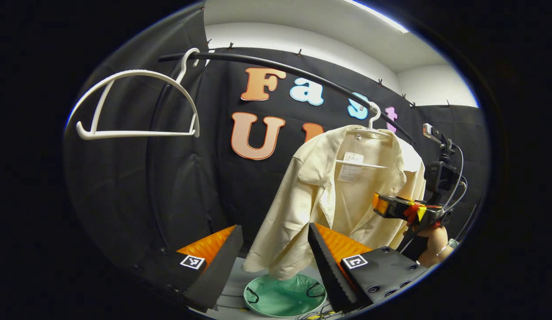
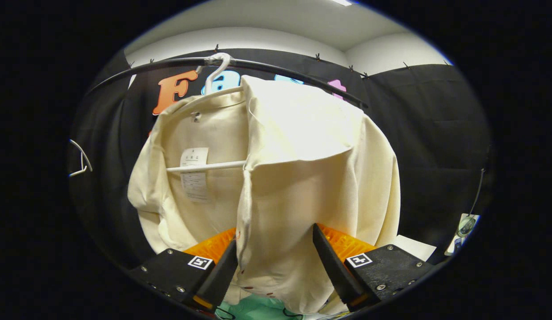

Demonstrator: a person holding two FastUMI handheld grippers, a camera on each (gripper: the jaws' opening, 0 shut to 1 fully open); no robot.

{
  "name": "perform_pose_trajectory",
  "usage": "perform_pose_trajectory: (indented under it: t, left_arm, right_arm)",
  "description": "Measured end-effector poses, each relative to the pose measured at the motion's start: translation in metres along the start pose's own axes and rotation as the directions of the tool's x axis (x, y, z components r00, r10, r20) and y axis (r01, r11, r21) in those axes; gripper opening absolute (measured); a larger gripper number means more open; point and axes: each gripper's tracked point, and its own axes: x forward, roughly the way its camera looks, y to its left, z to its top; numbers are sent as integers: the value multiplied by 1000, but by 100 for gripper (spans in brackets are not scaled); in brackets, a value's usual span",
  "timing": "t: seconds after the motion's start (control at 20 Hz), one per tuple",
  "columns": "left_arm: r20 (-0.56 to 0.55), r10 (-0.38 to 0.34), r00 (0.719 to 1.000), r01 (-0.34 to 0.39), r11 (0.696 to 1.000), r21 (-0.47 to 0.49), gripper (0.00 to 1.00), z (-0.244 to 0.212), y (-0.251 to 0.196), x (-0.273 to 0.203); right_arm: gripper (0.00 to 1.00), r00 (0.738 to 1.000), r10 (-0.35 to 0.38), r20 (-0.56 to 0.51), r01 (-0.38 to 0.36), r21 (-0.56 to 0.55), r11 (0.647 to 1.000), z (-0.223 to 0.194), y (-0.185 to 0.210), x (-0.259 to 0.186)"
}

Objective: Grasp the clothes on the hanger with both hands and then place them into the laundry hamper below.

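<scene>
The shirt (image 2: 276,178) is seen on its hanger (image 2: 213,165) above the hamper (image 1: 284,295), with the right gripper (image 2: 276,266) spread wide around its front edge and the left gripper (image 1: 276,258) held open short of it, so nothing is grasped yet.

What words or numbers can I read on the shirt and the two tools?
Paper tag inside the shirt: printed lines, too small to read.
Square markers on the right tool and the left tool: black-and-white patterns, no words.
Nothing there is legible.
</scene>
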Motion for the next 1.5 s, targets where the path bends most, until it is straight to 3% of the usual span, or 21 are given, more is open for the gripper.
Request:
perform_pose_trajectory:
  t: [0.1, 0.15, 0.2, 0.35, 0.45, 0.5, 0.75, 1.1, 1.25, 1.5]
  left_arm:
    - [-1, 6, 1000, -6, 1000, 3, 93, 1, 4, 1]
    - [0, 8, 1000, -8, 1000, 4, 97, 1, 5, 1]
    - [-1, 11, 1000, -11, 1000, 3, 93, 1, 5, 1]
    - [-10, 23, 1000, -23, 999, -25, 96, 4, 5, 3]
    - [-9, 21, 1000, -21, 998, -54, 96, 4, -4, 8]
    - [-12, 19, 1000, -19, 998, -59, 96, 4, -10, 10]
    - [-31, 5, 1000, -6, 999, -49, 96, -3, -44, 35]
    - [-41, -70, 997, 67, 996, -60, 96, -11, -107, 91]
    - [-35, -43, 998, 41, 998, -52, 100, -14, -117, 120]
    - [-49, -13, 999, 10, 998, -65, 97, -23, -127, 167]
  right_arm:
    - [93, 1000, -7, 4, 7, -2, 1000, 3, -2, 11]
    - [92, 1000, 3, 3, -3, -7, 1000, 4, -1, 14]
    - [86, 1000, 16, 0, -16, -11, 1000, 5, -1, 18]
    - [65, 998, 66, -9, -66, 16, 998, 5, -4, 24]
    - [18, 995, 100, -13, -99, 48, 994, 4, -5, 21]
    - [7, 991, 132, -17, -131, 54, 990, 3, -3, 18]
    - [7, 976, 217, -38, -216, 29, 976, 3, -3, -3]
    - [7, 951, 305, -56, -301, 67, 951, 3, -9, -18]
    - [7, 943, 329, -53, -324, 77, 943, 5, -14, -20]
    - [7, 926, 373, -54, -368, 80, 926, 8, -17, -22]
